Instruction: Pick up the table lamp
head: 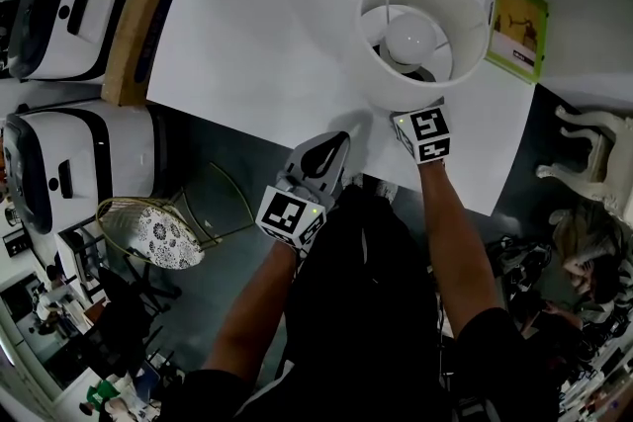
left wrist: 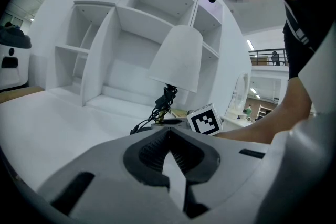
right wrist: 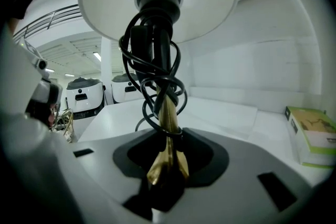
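Observation:
The table lamp [head: 425, 25] stands on the white table [head: 247, 54], seen from above with its white shade and bulb. In the right gripper view its brass stem [right wrist: 167, 128], wound with black cord [right wrist: 155, 60], rises between the jaws of my right gripper [right wrist: 167, 152]. The jaws are open on either side of the stem. From the head view that gripper [head: 420, 119] reaches in under the shade. My left gripper [head: 336, 145] rests at the table's front edge, shut and empty, pointing at the lamp [left wrist: 178, 57]. Its closed tips [left wrist: 168, 134] fill the bottom of its own view.
A green book [head: 517, 25] lies right of the lamp. A white shelf unit [left wrist: 131, 29] stands behind the table. Two white machines [head: 69, 163] and a wooden panel [head: 138, 35] sit to the left. A wire stool [head: 153, 232] stands on the dark floor below.

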